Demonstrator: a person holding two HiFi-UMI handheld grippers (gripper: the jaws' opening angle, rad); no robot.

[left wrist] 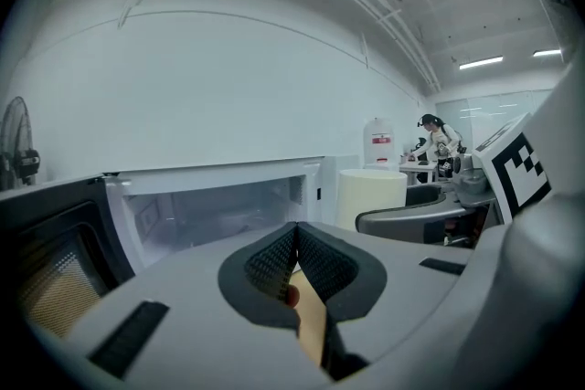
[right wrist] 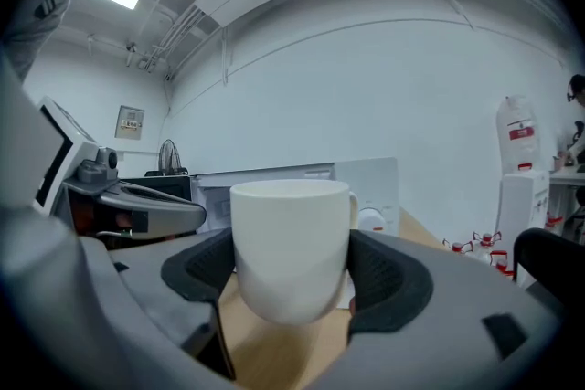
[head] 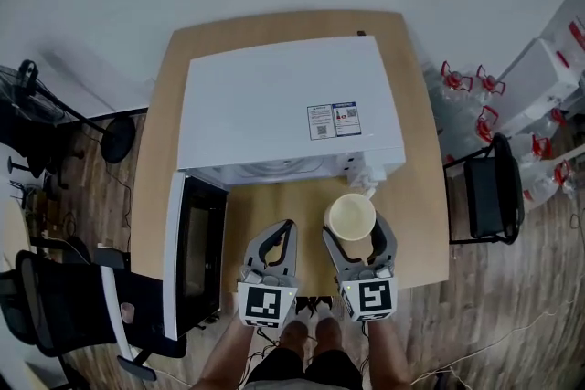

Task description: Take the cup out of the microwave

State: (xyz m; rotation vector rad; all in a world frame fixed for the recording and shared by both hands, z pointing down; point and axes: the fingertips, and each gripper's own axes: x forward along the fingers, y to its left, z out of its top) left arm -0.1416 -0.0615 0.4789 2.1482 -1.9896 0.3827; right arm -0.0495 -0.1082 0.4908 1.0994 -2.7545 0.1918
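A white cup (head: pixel 350 216) (right wrist: pixel 291 247) is clamped upright between the pads of my right gripper (head: pixel 360 237) (right wrist: pixel 292 274), held above the wooden table (head: pixel 279 215) in front of the white microwave (head: pixel 288 110). Its handle points away from me. The microwave's door (head: pixel 187 256) hangs wide open at the left, and its cavity (left wrist: pixel 215 210) looks empty in the left gripper view. My left gripper (head: pixel 280 240) (left wrist: pixel 294 265) hovers beside the right one, jaws pressed together with nothing between them. The cup also shows at the right of the left gripper view (left wrist: pixel 370 196).
A black office chair (head: pixel 64 306) stands at the left, a black stool (head: pixel 494 189) at the right. Several water jugs (head: pixel 471 96) crowd the floor at the right. A fan (head: pixel 32 91) stands at the far left. A person works at a distant bench (left wrist: pixel 437 142).
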